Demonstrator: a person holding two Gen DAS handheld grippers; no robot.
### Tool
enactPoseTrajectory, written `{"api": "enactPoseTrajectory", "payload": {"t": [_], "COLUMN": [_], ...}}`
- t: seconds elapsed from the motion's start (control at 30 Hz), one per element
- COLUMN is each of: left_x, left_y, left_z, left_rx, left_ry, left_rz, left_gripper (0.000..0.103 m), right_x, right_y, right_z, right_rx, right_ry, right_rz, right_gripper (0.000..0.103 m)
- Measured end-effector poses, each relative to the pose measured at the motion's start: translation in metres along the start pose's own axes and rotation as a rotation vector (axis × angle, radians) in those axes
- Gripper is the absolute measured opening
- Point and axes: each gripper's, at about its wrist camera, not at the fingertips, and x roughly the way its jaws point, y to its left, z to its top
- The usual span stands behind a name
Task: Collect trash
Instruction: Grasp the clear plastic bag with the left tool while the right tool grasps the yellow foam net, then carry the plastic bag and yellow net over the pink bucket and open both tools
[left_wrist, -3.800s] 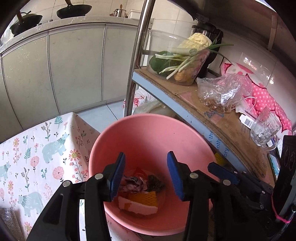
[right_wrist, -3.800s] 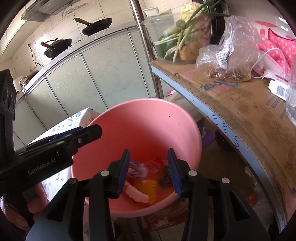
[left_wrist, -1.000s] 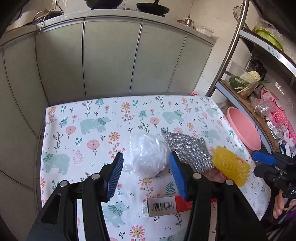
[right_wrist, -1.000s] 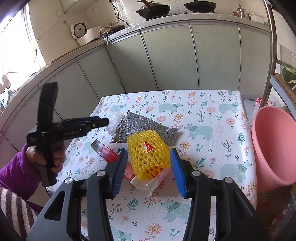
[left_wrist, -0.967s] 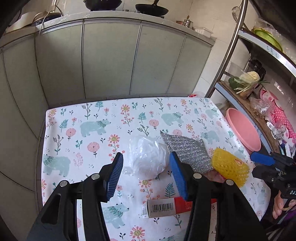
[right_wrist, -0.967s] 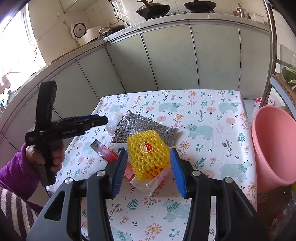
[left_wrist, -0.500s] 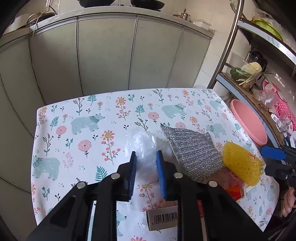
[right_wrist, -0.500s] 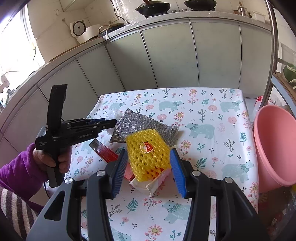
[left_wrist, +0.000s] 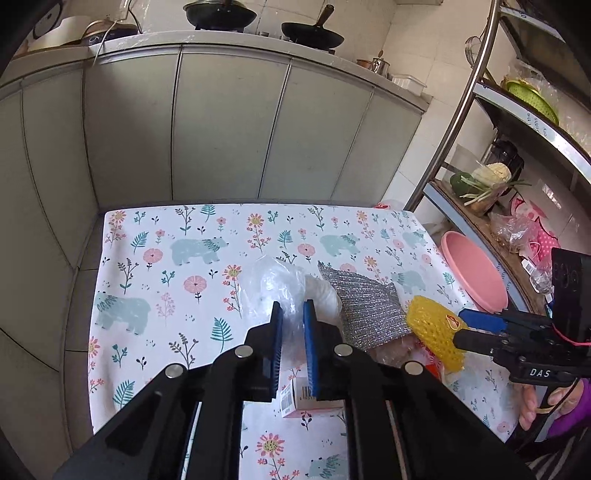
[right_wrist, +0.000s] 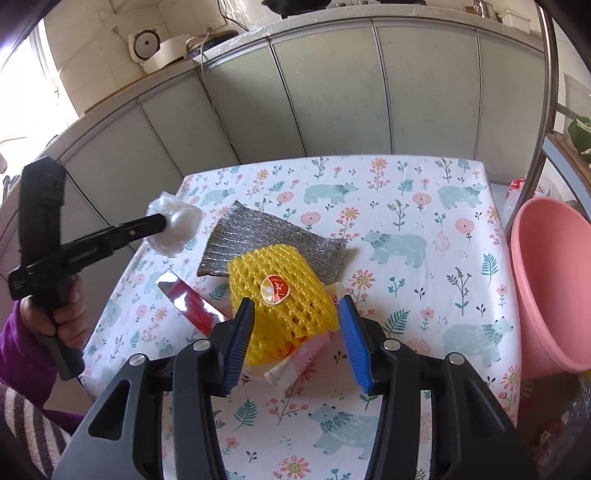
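— Clear plastic bag (left_wrist: 291, 291): pinched between the blue pads of the left tongs (left_wrist: 292, 321), crumpled, bulging ahead of the tips. Seen from the right wrist (right_wrist: 173, 225), lifted clear of the counter (right_wrist: 436, 236), well off to the left of the right tongs (right_wrist: 297, 334).

— And the yellow foam net (right_wrist: 280, 291)?

— Straight ahead of the right tongs, sitting between the two spread pads, not gripped. Gap visible on either side, wider on the right. Resting on a pale wrapper (right_wrist: 295, 363); long axis running roughly away from the tips, slightly leftward.

— Around it?

— Silver mesh cloth (right_wrist: 266, 236) just beyond the net, flat on the counter. Red packet (right_wrist: 190, 301) to the left of the right tongs, partly under the net's edge. Small barcoded box (left_wrist: 299, 397) just below the left tongs in the left wrist view.

— Destination?

— Pink basin (right_wrist: 550, 284) far to the right of the right tongs, past the counter's edge, beside the metal rack (left_wrist: 461, 110). Probably a carry across to the right for the bag; right tongs nearer the basin, and probably only a squeeze away from taking the net.

— Risk?

— Thin film, likely to slip if the pinch loosens.
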Motion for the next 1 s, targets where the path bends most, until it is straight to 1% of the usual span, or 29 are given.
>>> {"api": "enactPoseTrajectory", "payload": {"t": [0.13,0.2,0.27,0.37,0.4,0.63,0.83,1.0], "left_x": [-0.006,-0.008,-0.010,-0.014,-0.016,-0.028,-0.041,-0.052], "left_y": [-0.002,-0.004,-0.005,-0.009,-0.010,-0.017,-0.023,-0.034], "left_z": [-0.004,-0.005,-0.005,-0.005,-0.005,-0.005,-0.004,-0.003], "left_rx": [-0.004,-0.003,-0.001,0.002,0.005,0.017,0.017,0.030], "left_ry": [-0.002,-0.005,-0.010,-0.017,-0.018,-0.036,-0.067,-0.093], "left_rz": [-0.001,-0.002,-0.003,-0.008,-0.008,-0.008,-0.006,-0.012], "left_gripper": [0.010,0.010,0.010,0.010,0.010,0.010,0.010,0.010], "right_x": [-0.005,-0.007,-0.007,-0.008,-0.009,-0.035,-0.062,-0.080], "right_y": [0.005,0.006,0.006,0.007,0.009,0.008,-0.005,-0.017], "right_z": [-0.002,-0.004,-0.005,-0.008,-0.009,-0.005,0.004,0.008], "right_rx": [-0.031,-0.039,-0.040,-0.049,-0.054,-0.047,0.011,0.040], "right_ry": [-0.020,-0.020,-0.011,-0.004,-0.006,-0.090,-0.159,-0.217], "right_rz": [-0.015,-0.014,-0.017,-0.015,-0.014,0.028,0.072,0.053], "right_gripper": [0.048,0.045,0.029,0.015,0.014,0.013,0.012,0.012]}}
